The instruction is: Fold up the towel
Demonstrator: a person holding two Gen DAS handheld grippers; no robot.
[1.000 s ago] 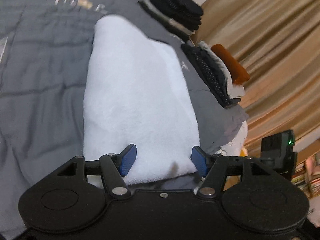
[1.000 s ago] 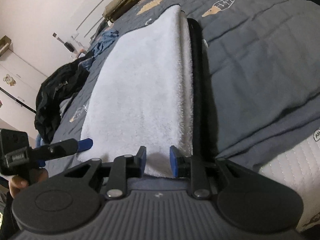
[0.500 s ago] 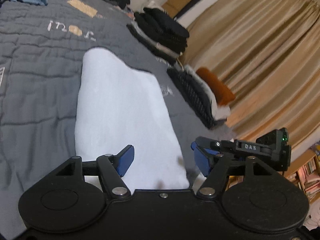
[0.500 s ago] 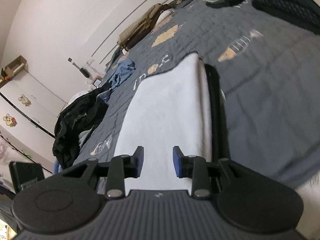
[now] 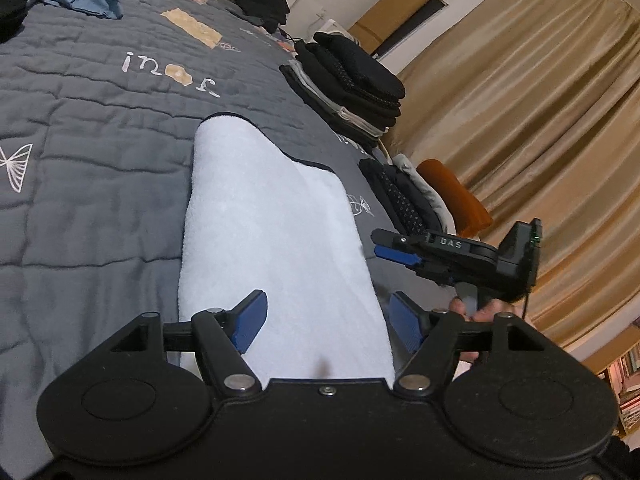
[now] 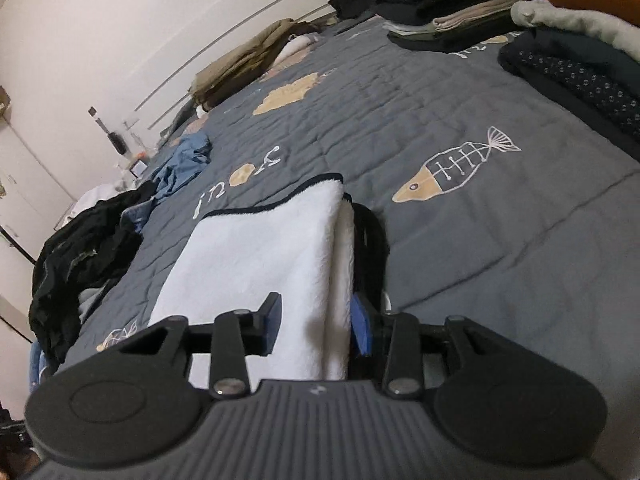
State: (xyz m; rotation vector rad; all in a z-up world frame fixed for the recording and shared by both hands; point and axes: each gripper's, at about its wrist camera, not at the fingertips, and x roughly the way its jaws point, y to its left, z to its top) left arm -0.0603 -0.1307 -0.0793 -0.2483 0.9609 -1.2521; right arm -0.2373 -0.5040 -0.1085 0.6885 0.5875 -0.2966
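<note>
Both tongs, left [image 5: 328, 322] and right [image 6: 316, 322], gape empty, jaws just widened, leaving the folded towel [image 5: 276, 240] flat on the bed [image 5: 80, 184].

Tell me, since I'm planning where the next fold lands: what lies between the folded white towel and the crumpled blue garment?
Only bare grey quilt, with its stitched lettering, separates white towel from blue garment; right wrist view.
</note>
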